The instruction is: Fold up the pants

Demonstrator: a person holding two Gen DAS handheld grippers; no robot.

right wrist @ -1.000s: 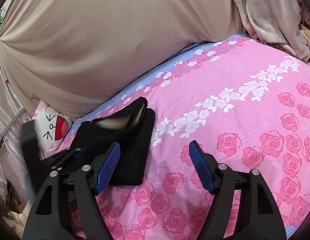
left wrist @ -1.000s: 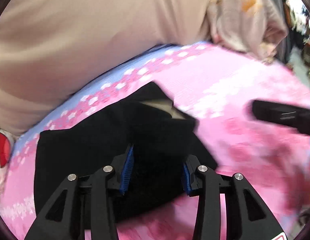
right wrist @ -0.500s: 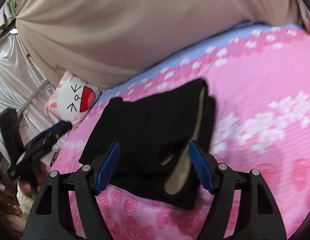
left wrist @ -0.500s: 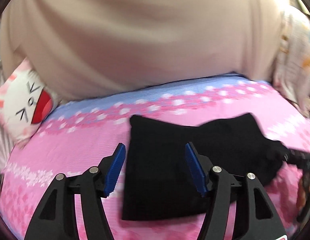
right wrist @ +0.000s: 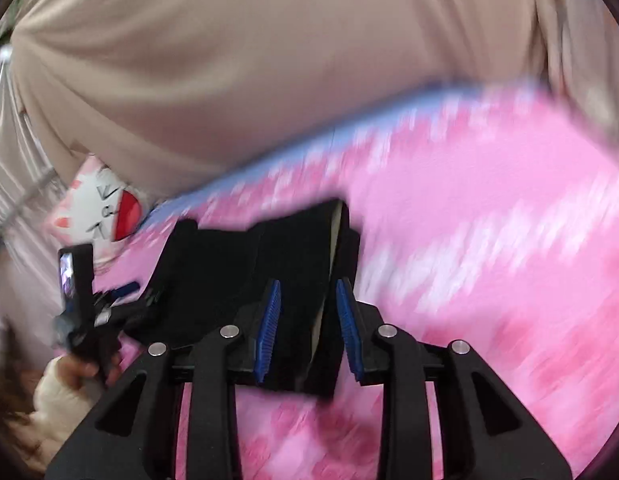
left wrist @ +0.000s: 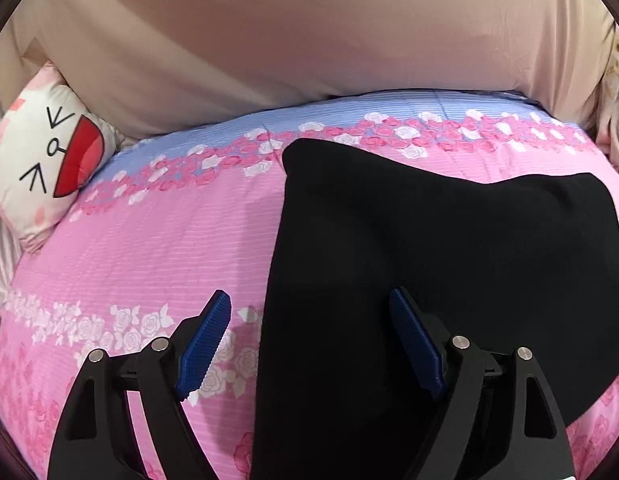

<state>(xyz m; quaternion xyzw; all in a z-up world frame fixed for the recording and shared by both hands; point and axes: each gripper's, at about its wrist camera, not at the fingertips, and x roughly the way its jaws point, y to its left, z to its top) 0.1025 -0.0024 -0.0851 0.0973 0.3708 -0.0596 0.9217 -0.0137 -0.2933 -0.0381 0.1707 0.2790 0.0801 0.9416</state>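
The black pants [left wrist: 449, 264] lie folded into a compact bundle on the pink rose-print bedspread [left wrist: 157, 248], near the blue band that runs along its far side. Left of the pants, at the bedspread's edge, a white cat-face pillow [left wrist: 41, 160] leans against a tan cloth backdrop [left wrist: 309, 32].

The left gripper [left wrist: 309, 344] hovers over the pants' left edge. Its jaws have just been opening and stand wide, one blue pad over the bedspread, the other over the black cloth, grasping nothing.

The right gripper [right wrist: 307, 328] sits at the near right end of the pants, where a pale inner lining shows at the fold. Its jaws have just been closing, with cloth between the blue pads; the view is blurred and I cannot tell whether they pinch it yet. A hand [right wrist: 75, 372] in a cream sleeve [right wrist: 57, 404] holds the left gripper beside the pants
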